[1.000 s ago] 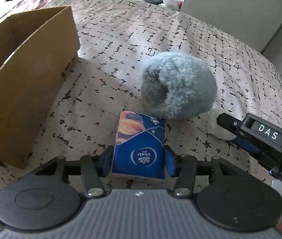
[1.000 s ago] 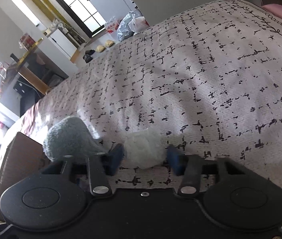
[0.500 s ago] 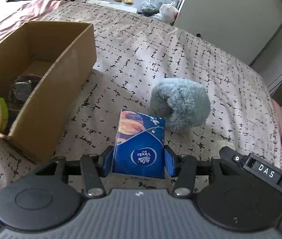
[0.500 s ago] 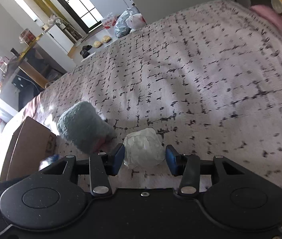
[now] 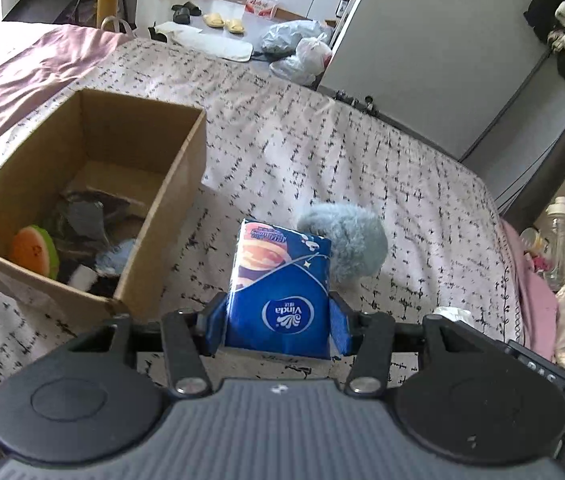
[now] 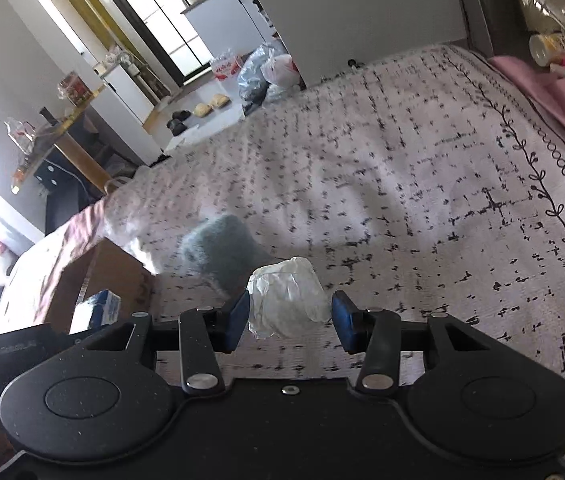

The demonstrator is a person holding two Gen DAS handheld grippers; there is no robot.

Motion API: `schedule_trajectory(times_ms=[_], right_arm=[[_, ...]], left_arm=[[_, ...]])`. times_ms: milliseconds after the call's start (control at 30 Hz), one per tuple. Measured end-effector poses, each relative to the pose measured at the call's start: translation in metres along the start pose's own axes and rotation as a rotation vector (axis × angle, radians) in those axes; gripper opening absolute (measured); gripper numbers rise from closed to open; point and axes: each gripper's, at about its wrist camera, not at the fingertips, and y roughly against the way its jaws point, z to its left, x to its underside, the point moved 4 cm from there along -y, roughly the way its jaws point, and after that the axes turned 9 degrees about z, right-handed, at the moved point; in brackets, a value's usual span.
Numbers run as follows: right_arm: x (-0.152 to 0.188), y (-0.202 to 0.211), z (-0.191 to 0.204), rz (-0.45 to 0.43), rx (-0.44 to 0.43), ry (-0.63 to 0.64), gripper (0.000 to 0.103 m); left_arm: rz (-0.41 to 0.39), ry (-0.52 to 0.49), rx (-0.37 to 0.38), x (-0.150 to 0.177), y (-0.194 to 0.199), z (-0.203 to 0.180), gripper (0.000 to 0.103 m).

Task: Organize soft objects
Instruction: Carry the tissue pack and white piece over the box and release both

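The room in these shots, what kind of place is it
Most likely a lived-in bedroom at home: a bed with a patterned bedspread, slippers on the floor beyond it, and a cardboard box of soft things resting on the bed.

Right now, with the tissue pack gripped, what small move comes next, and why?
Probably swing the left hand-held gripper leftward over the cardboard box: its fingers are shut on the blue tissue pack, which is clear of the bedspread, and the box is open beside it.
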Motion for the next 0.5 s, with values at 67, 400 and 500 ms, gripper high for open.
schedule_trajectory(times_ms=[67,400,500], right_arm=[[0.000,0.007,0.010,-0.012,0.000,0.011,0.045],[0.006,0.023,0.060,-0.025,-0.015,0.042,0.045],[0.007,0.023,0.071,-0.021,-0.015,0.043,0.045]], left_arm=[[-0.006,0.005,0.010,-0.004,0.006,0.006,0.051],[-0.074,0.015,0.039,-0.029,0.035,0.042,0.051],[-0.093,0.024,0.049,-0.037,0.041,0.053,0.051]])
